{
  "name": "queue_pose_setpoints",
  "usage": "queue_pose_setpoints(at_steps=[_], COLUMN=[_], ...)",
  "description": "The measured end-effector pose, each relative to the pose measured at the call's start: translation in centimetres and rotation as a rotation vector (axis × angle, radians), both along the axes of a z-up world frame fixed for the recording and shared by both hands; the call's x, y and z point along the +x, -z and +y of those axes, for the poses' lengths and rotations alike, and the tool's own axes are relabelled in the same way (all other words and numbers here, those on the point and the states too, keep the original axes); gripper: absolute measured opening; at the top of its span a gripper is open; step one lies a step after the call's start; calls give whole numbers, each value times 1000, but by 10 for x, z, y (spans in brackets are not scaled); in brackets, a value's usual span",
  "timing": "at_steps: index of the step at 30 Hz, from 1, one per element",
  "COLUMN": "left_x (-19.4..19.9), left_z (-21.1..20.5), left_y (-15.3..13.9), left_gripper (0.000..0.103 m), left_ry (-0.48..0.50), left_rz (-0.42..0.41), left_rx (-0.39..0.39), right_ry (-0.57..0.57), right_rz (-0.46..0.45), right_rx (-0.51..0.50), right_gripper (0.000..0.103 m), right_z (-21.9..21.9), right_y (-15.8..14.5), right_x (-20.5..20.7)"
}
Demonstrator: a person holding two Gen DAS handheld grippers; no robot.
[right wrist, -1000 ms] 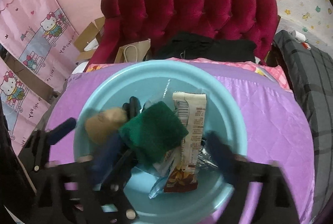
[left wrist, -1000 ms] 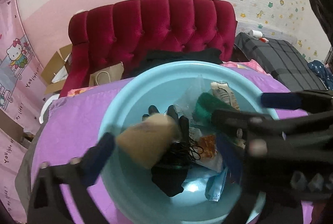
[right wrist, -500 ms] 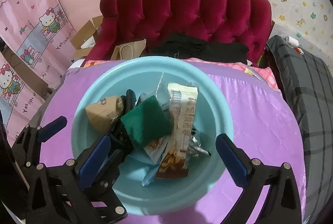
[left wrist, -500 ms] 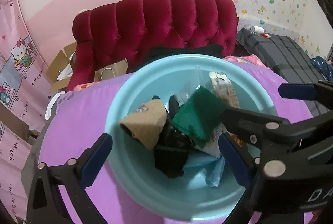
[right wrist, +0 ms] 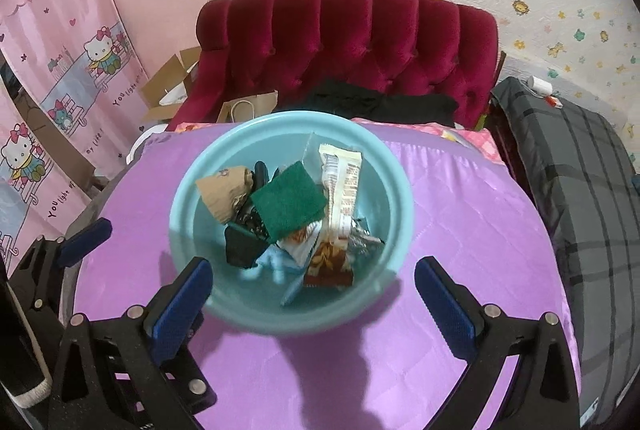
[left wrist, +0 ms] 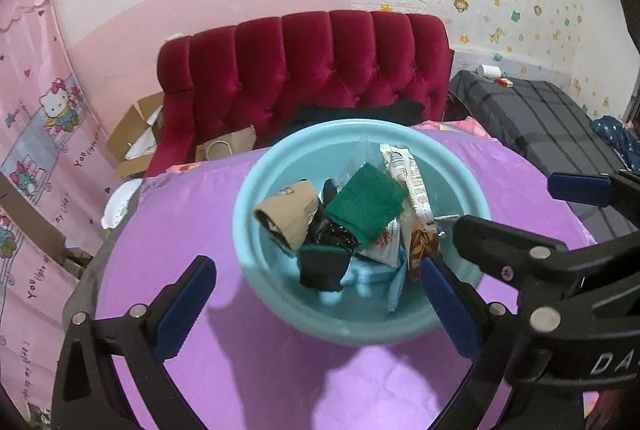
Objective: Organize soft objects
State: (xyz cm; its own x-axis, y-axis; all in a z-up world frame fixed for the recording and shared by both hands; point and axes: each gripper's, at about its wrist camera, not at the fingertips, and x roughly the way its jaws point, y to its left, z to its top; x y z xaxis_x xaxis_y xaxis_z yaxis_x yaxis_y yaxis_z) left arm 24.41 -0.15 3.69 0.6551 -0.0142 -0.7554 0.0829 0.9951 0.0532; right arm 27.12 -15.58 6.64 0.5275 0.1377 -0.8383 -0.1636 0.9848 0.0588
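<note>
A light blue basin stands on a purple quilted cover. In it lie a green cloth, a tan sock, a black glove, a snack wrapper and a light blue mask. My left gripper is open and empty, raised on the near side of the basin. My right gripper is open and empty, also near of the basin; it shows in the left wrist view at the right.
The purple cover spreads around the basin. A red tufted headboard with black clothing stands behind. A grey plaid mattress lies at the right. Cardboard boxes and a paper bag sit at the back left.
Both grippers let go of the tan sock and the green cloth, which now lie in the basin. Both grippers have opened and pulled back and up from the basin.
</note>
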Motion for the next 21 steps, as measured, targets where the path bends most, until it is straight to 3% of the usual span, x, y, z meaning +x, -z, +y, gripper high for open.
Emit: queue_pose_setpoints(at_steps=[13, 21], left_x=[-80, -130], left_z=[-7, -11], left_y=[-30, -34], left_gripper=[103, 103], left_ry=[-17, -34], left_rz=[-71, -114], left_rx=[21, 23], right_ry=[6, -16], right_rz=[-106, -138], right_rx=[-34, -17], right_gripper=[103, 103], right_z=[0, 0], right_y=[-35, -36], right_x=[-83, -136])
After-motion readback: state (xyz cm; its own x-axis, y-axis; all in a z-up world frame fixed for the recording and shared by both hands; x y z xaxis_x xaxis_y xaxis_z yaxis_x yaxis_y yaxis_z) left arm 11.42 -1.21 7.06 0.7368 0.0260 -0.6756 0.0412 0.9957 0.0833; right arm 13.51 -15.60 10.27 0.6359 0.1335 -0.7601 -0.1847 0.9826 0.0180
